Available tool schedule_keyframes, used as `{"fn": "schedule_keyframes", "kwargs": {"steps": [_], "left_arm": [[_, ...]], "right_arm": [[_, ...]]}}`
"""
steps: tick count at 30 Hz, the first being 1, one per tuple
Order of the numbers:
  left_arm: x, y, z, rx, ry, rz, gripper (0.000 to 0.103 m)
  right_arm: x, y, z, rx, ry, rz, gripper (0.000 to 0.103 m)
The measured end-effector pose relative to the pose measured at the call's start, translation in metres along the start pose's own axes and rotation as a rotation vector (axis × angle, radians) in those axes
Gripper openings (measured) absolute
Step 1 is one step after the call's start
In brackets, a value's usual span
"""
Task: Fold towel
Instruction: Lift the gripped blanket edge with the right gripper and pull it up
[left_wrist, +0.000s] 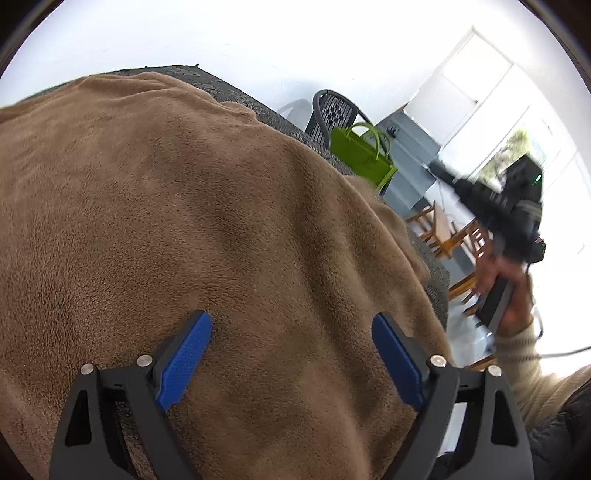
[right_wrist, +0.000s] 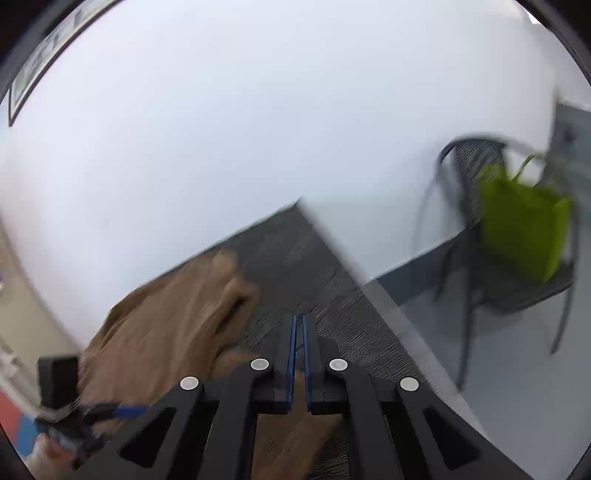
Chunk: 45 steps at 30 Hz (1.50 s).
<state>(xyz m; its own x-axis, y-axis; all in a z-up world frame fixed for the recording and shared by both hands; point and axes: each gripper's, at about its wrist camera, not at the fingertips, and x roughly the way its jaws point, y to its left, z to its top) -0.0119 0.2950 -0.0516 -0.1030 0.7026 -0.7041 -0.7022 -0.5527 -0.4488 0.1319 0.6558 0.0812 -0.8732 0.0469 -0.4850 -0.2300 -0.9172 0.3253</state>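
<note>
Closed right gripper (right_wrist: 299, 321) over a dark table (right_wrist: 295, 258)

Brown towel (right_wrist: 173, 325) lies lower left; a green bag (right_wrist: 524, 229) sits on a chair (right_wrist: 461, 240) at right.

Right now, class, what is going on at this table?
A person with a gripper in each hand is folding a brown towel spread over a dark table. The left gripper hangs open over the towel. The right gripper is shut; brown cloth shows just behind its pads, but whether it is pinched is unclear.

no readable text, labels, brands, numbers or signs in either view
</note>
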Motion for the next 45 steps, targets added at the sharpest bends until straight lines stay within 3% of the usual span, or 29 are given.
{"fn": "schedule_keyframes", "kwargs": {"steps": [2,6,7,8,10,13,18,25,27,28,29,30,34,41,45], "left_arm": [[0.002,-0.006,-0.001,0.026,0.012,0.024,0.095],[0.005,-0.014,-0.002,0.063,0.028,0.058,0.098],[0.004,-0.013,-0.003,0.065,0.029,0.058,0.098],[0.004,-0.013,-0.004,0.063,0.029,0.055,0.098],[0.002,-0.011,-0.006,0.058,0.027,0.048,0.098],[-0.001,-0.008,-0.008,0.053,0.025,0.039,0.098],[-0.001,-0.008,-0.01,0.056,0.023,0.041,0.098],[0.002,-0.012,-0.007,0.062,0.026,0.048,0.099],[0.002,-0.013,-0.007,0.064,0.028,0.049,0.099],[0.003,-0.013,-0.007,0.067,0.03,0.051,0.099],[0.003,-0.014,-0.007,0.069,0.032,0.052,0.1],[0.003,-0.015,-0.007,0.072,0.035,0.054,0.1],[0.005,-0.018,-0.005,0.079,0.059,0.072,0.102],[0.004,-0.007,0.005,-0.025,0.088,0.0,0.102],[0.007,-0.007,0.006,-0.042,0.086,-0.026,0.102]], "right_arm": [[-0.005,-0.003,0.006,0.001,-0.01,0.012,0.005],[0.015,-0.016,-0.005,0.063,0.098,0.129,0.012],[0.021,-0.02,-0.01,0.079,0.133,0.146,0.03],[0.028,-0.022,-0.016,0.082,0.161,0.166,0.059],[0.041,-0.018,-0.026,0.068,0.193,0.194,0.086],[0.058,-0.003,-0.033,0.012,0.242,0.245,0.086],[0.082,0.012,-0.031,-0.174,0.336,0.233,0.086],[0.115,0.054,-0.048,-0.52,0.505,0.323,0.084],[0.115,0.068,-0.06,-0.622,0.511,0.303,0.073],[0.113,0.074,-0.063,-0.662,0.508,0.301,0.056],[0.111,0.075,-0.063,-0.652,0.518,0.314,0.031],[0.109,0.077,-0.063,-0.645,0.526,0.322,0.022],[0.092,0.08,-0.059,-0.732,0.439,0.17,0.017],[0.042,0.062,0.002,-0.805,0.054,-0.307,0.017],[0.022,0.055,0.032,-0.793,-0.113,-0.496,0.017]]}}
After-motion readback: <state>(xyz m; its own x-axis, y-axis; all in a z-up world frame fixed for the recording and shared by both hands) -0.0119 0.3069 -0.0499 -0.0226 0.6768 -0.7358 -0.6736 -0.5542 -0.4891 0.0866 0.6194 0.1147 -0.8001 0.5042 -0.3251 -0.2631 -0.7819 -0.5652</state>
